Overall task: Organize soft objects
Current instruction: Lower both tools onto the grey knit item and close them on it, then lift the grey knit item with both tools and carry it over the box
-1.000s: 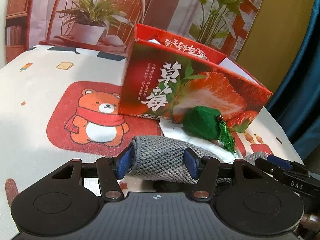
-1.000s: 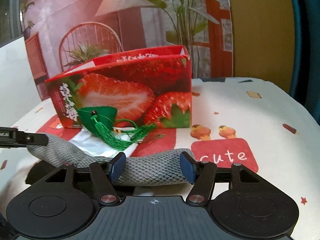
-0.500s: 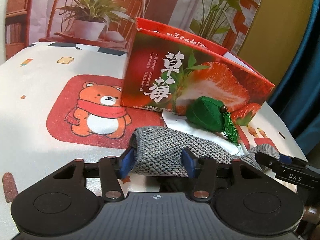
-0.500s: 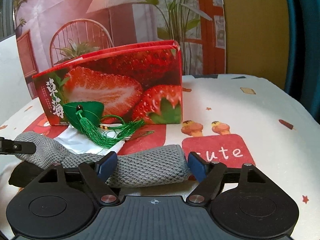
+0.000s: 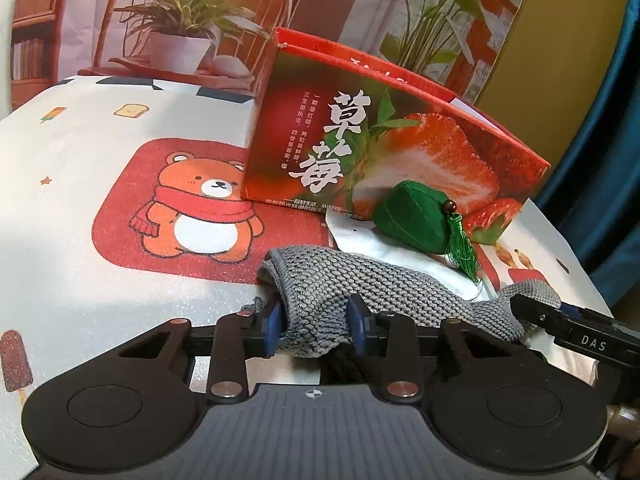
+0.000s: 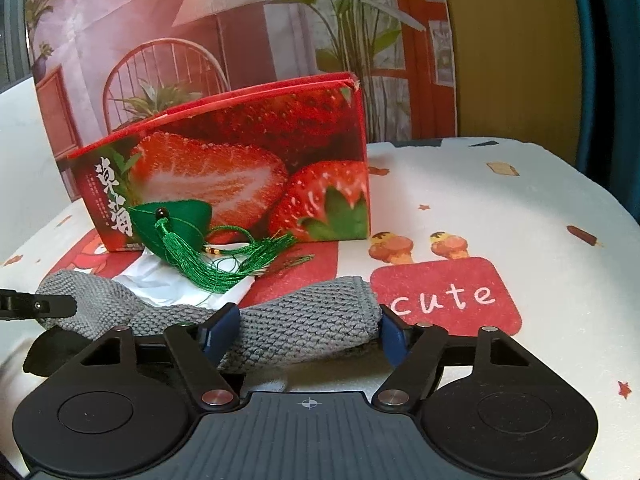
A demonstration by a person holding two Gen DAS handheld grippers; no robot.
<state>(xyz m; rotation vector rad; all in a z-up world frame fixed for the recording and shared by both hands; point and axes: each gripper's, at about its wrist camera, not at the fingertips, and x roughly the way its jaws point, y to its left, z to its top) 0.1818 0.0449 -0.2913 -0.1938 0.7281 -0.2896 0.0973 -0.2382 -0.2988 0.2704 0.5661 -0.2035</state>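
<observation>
Now, left gripper (image 5: 316, 322): jaws just closing, pinching one end of the grey knit cloth (image 5: 360, 292).
Right gripper (image 6: 308, 328): jaws just narrowing, straddling the cloth's other end; contact unclear.
Cloth: draped between both, before the strawberry box (image 6: 240, 168) and green tasselled pouch (image 6: 176, 220).

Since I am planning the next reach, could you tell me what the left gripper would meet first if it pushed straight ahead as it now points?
The left gripper has been closing on the grey knitted cloth; beyond it lies the white plastic bag, probably met next.
</observation>
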